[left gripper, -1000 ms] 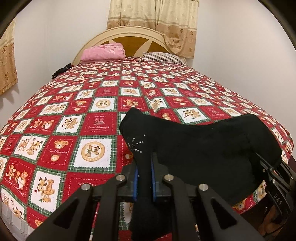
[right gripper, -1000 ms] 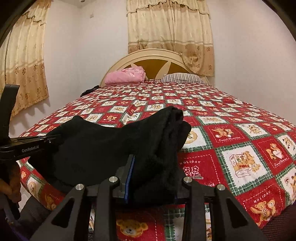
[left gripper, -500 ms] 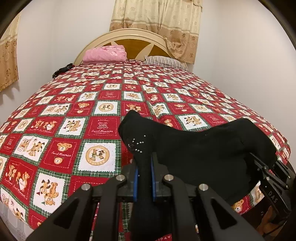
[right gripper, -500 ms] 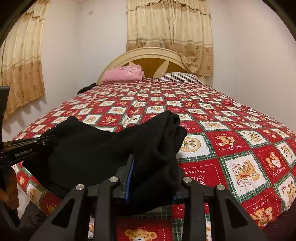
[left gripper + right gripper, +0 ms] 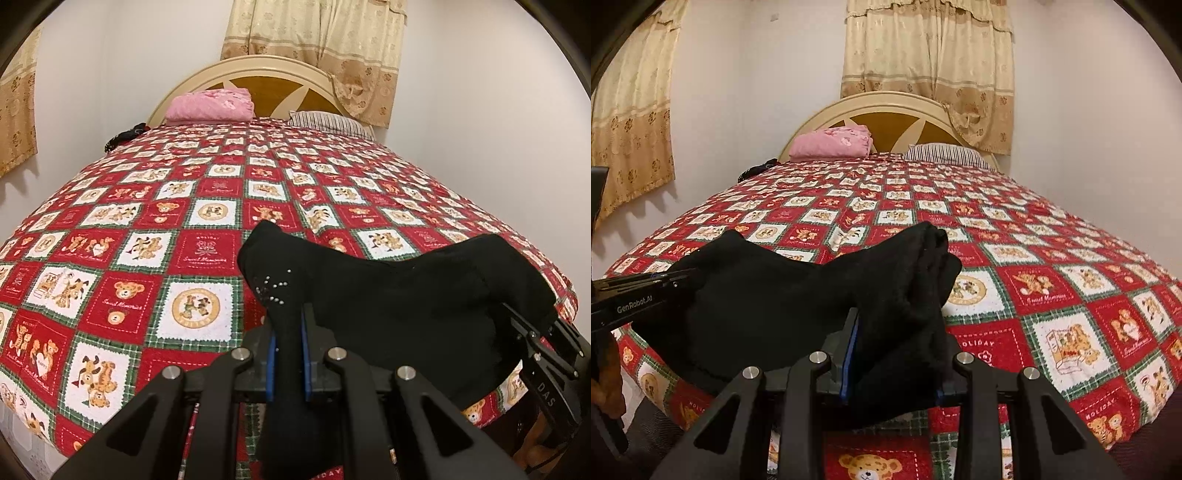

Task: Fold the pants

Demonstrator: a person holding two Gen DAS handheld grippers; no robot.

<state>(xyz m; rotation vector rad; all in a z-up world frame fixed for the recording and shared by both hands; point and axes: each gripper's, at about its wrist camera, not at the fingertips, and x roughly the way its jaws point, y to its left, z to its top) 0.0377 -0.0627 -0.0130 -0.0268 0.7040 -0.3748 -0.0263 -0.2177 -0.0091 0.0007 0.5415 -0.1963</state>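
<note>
Left gripper [image 5: 287,354]: jaws pinched nearly together on a thin fold of the black pants [image 5: 406,306], blue pads flat against the cloth on both sides. A cluster of small silver studs shows on the fabric just above the grip.

Right gripper [image 5: 892,362]: jaws partway apart, clamped on a thick bunched stack of the same pants [image 5: 798,295]; the left blue pad shows against the cloth, the right pad is mostly hidden by it.

Pants hang stretched between the two grippers, sagging in the middle, over the near edge of the bed. Both gripped ends stand up in peaks above the quilt; the slack middle appears to rest on the bedspread.

In the right wrist view, the left gripper comes in from the left edge, with a hand [image 5: 607,384] partly visible below it.

Bedspread [image 5: 207,221]: red, green and white patchwork with bear prints, covering the whole bed. Far end: folded pink cloth [image 5: 210,105] and a striped pillow [image 5: 328,122] against a cream and wood headboard [image 5: 280,83]. Small dark item [image 5: 123,138] at the far left edge of the bed, too small to identify. Beige patterned curtains [image 5: 927,66] on the wall behind.
</note>
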